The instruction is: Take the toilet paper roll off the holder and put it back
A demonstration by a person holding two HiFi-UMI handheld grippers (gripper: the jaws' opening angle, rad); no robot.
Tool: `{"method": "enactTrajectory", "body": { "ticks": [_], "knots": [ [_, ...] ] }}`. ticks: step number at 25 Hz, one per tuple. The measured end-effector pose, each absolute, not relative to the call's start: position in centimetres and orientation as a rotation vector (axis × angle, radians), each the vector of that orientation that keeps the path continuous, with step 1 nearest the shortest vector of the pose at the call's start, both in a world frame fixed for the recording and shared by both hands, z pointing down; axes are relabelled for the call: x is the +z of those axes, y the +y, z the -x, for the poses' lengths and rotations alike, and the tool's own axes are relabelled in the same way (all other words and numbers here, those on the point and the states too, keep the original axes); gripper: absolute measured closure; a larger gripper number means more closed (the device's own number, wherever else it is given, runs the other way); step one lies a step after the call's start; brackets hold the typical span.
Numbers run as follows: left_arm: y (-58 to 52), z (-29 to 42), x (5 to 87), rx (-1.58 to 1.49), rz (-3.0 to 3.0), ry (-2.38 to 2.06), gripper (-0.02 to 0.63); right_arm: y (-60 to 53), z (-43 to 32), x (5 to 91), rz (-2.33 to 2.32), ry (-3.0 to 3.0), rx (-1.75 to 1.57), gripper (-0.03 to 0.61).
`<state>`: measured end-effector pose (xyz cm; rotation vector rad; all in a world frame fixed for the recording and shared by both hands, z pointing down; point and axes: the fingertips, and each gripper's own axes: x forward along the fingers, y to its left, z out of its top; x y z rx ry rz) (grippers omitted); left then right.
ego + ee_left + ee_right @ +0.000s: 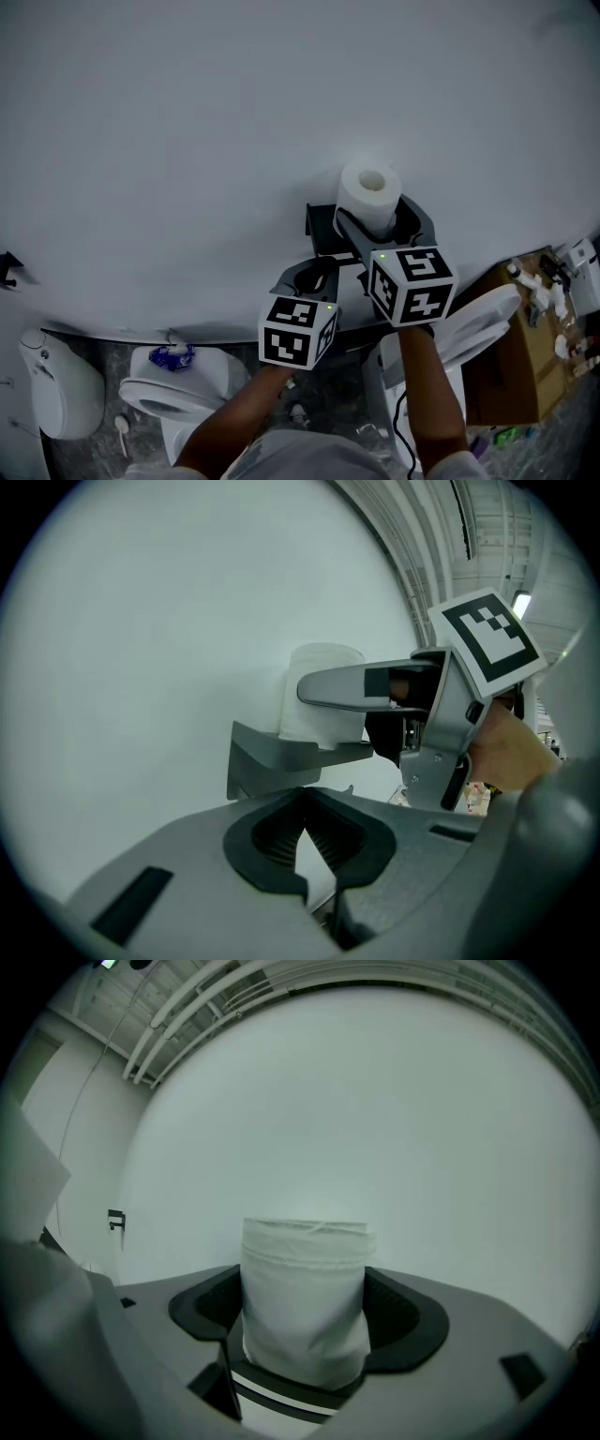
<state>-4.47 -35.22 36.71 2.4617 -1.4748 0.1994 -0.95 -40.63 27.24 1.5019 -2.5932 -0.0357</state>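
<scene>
The white toilet paper roll (370, 192) stands upright against the white wall, over the dark holder (323, 225). My right gripper (375, 225) is shut on the roll, one dark pad on each side of it (305, 1307). In the left gripper view the roll (323, 691) sits just above the grey holder bracket (272, 752), with a right finger (361, 684) across its front. Whether the roll rests on the holder is unclear. My left gripper (314, 274) is shut with nothing between its pads (305, 841), and hovers just below and left of the holder.
The wall (187, 141) fills most of the view. Below stand a toilet (173, 394), a second white fixture (56, 384), a raised toilet lid (478, 319) and a cardboard box (511, 366) with small items. A small black hook (9, 267) is on the wall at left.
</scene>
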Motion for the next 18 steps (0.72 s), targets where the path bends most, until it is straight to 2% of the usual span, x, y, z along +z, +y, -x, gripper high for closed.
{"method": "enactTrajectory", "body": {
  "ticks": [18],
  "knots": [
    [-33.7, 3.8, 36.5, 0.202, -2.451, -1.503, 0.609, -38.0, -0.4, 26.4, -1.487, -2.659, -0.031, 0.193]
  ]
}}
